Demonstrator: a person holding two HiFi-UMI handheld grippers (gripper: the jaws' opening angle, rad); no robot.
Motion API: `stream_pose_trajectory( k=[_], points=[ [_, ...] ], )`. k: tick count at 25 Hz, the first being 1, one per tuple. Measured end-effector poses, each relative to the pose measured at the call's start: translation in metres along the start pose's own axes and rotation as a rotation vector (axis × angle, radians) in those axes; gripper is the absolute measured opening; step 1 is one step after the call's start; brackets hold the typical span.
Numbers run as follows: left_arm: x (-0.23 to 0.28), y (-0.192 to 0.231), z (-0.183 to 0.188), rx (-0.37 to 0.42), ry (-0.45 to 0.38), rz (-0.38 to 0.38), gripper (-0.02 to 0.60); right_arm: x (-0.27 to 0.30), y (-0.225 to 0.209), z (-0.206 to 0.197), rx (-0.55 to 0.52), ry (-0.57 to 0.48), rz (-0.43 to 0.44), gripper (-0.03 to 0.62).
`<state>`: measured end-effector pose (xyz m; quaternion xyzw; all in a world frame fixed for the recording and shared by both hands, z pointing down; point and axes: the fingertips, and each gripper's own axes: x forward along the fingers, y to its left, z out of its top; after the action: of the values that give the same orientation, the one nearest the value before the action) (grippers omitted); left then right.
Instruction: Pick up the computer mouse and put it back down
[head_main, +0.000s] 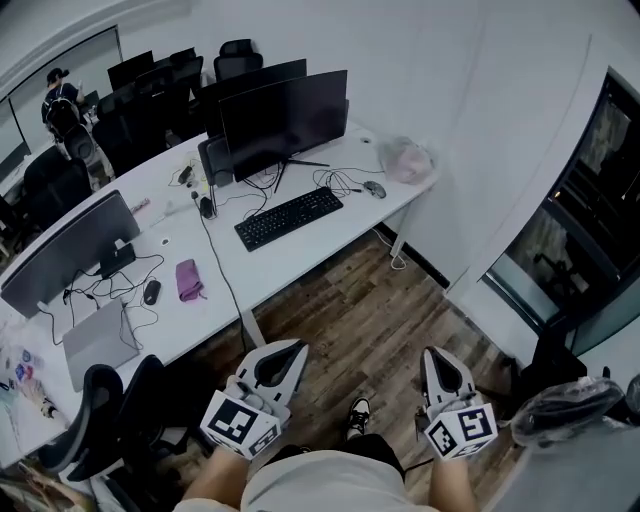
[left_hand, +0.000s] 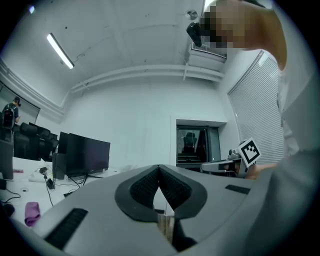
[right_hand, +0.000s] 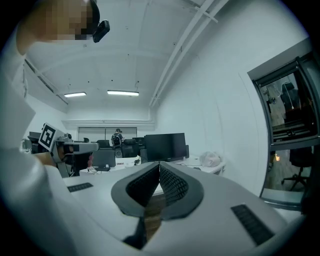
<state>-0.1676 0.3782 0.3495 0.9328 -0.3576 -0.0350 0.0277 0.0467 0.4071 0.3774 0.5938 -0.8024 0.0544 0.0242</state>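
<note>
A grey computer mouse lies on the long white desk, right of a black keyboard. Further left on the same desk a black mouse sits beside a purple cloth. Both grippers hang low over the wooden floor, well short of the desk and close to the person's body. My left gripper is shut with nothing between its pads. The right gripper is shut too and holds nothing. Both point level toward the desk.
Black monitors, a closed laptop and loose cables occupy the desk; a plastic bag sits at its right end. Office chairs stand at lower left. A person stands far back. Dark glass doors are on the right.
</note>
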Motion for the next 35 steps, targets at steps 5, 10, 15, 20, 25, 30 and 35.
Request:
stream_pose_trajectory(
  k=[5, 10, 15, 20, 25, 30, 35],
  points=[
    [0.035, 0.015, 0.002, -0.011, 0.004, 0.033, 0.008, 0.033, -0.031, 0.009, 0.0, -0.021, 0.017, 0.02],
    [0.08, 0.016, 0.004, -0.026, 0.01, 0.045, 0.008, 0.055, -0.082, 0.017, 0.041, -0.056, -0.01, 0.02],
    [0.126, 0.015, 0.006, -0.015, 0.02, 0.072, 0.008, 0.077, -0.125, 0.015, 0.068, -0.042, 0.017, 0.02],
    [0.173, 0.011, 0.005, -0.014, 0.022, 0.083, 0.008, 0.099, -0.17, 0.018, 0.076, -0.046, 0.037, 0.02],
    [0.211, 0.005, -0.003, -0.009, 0.024, 0.08, 0.008, 0.118, -0.204, 0.012, 0.081, -0.028, 0.047, 0.02],
    [0.234, 0.01, -0.007, -0.015, 0.039, 0.097, 0.008, 0.135, -0.22, 0.011, 0.066, 0.0, 0.076, 0.02],
    [0.246, 0.026, -0.012, -0.021, 0.053, 0.121, 0.008, 0.161, -0.226, 0.009, 0.066, 0.02, 0.106, 0.02]
  ],
)
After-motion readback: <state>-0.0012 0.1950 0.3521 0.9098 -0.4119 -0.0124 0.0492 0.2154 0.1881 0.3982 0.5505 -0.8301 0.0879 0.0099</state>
